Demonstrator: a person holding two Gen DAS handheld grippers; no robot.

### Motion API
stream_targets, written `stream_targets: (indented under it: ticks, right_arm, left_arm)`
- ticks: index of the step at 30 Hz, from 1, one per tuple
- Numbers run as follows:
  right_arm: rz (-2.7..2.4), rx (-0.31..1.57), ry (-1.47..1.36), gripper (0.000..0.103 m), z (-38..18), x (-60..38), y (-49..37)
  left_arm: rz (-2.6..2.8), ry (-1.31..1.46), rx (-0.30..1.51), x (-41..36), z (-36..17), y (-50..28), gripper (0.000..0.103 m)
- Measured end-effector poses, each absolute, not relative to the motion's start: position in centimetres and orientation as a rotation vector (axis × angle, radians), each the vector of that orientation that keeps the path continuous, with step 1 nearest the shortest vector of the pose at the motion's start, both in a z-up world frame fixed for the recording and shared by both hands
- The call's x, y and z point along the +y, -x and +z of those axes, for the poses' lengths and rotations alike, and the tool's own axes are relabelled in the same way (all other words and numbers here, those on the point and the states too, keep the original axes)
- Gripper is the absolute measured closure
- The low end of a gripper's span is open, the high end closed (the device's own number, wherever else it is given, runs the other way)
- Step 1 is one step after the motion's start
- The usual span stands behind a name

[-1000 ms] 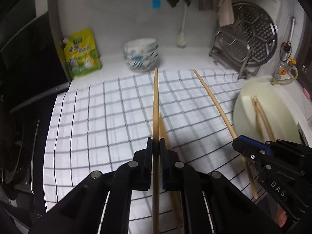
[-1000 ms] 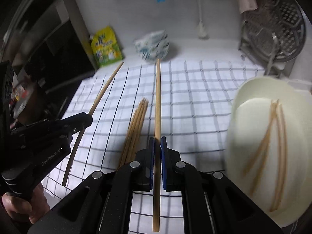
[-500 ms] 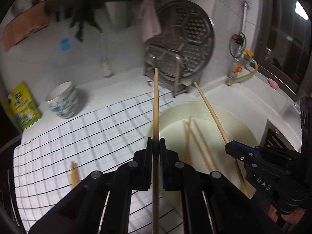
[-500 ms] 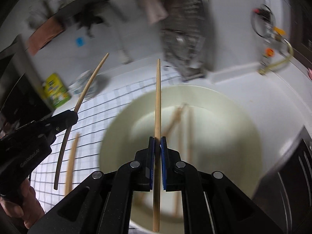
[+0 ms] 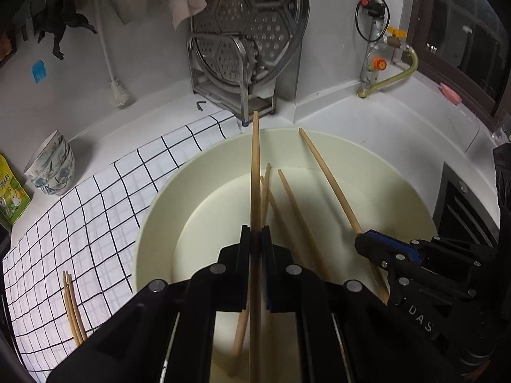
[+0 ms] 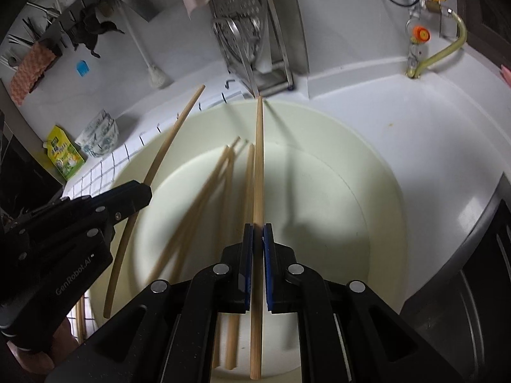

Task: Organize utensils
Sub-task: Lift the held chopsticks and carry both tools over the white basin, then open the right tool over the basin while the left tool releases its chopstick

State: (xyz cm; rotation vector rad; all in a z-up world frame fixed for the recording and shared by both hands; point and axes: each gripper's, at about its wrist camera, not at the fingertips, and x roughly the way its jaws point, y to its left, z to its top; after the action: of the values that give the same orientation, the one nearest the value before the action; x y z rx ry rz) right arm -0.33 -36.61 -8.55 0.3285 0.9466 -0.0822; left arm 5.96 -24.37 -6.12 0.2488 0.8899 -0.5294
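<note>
My left gripper is shut on a wooden chopstick and holds it above a cream round basin. My right gripper holds another chopstick over the same basin, its jaws slightly apart around it. Several chopsticks lie inside the basin, also in the right wrist view. The right gripper shows at right in the left view; the left gripper shows at left in the right view.
Loose chopsticks lie on the checked cloth left of the basin. Stacked bowls and a yellow pouch stand at far left. A metal rack with steamer plate stands behind. A gas valve and hose are at right.
Both grippers have swung right from the cloth to above the basin, each keeping its chopstick. The basin now fills the middle of both views.
</note>
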Motion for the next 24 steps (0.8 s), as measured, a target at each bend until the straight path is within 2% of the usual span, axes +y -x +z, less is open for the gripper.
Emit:
stream_targets:
  ticks: [8, 10, 11, 12, 14, 24]
  right_arm:
    - [-0.075, 0.966, -0.340, 0.096, -9.6, -37.2, 0.3]
    - [-0.079, 0.962, -0.339, 0.096, -9.5, -37.5, 0.4]
    - [-0.082, 0.956, -0.342, 0.094, -9.4, -37.6, 0.6]
    - [-0.083, 0.951, -0.345, 0.093, -9.2, -37.7, 0.7]
    - [-0.087, 0.941, -0.344, 0.090, -8.9, -37.8, 0.9]
    - [-0.084, 0.912, -0.323, 0.087, -7.1, -37.4, 1.9]
  left_arm:
    - [-0.501, -0.271, 0.923, -24.7, -7.0, -6.2, 0.095]
    - [-0.492, -0.274, 0.917, -24.7, -6.9, -6.1, 0.092]
    - [-0.489, -0.273, 0.915, -24.6, -6.8, -6.0, 0.082]
    - [-0.485, -0.269, 0.909, -24.4, -6.6, -5.9, 0.067]
    - [-0.474, -0.260, 0.890, -24.2, -6.1, -5.7, 0.049]
    - [-0.460, -0.236, 0.856, -22.7, -4.2, -4.8, 0.049]
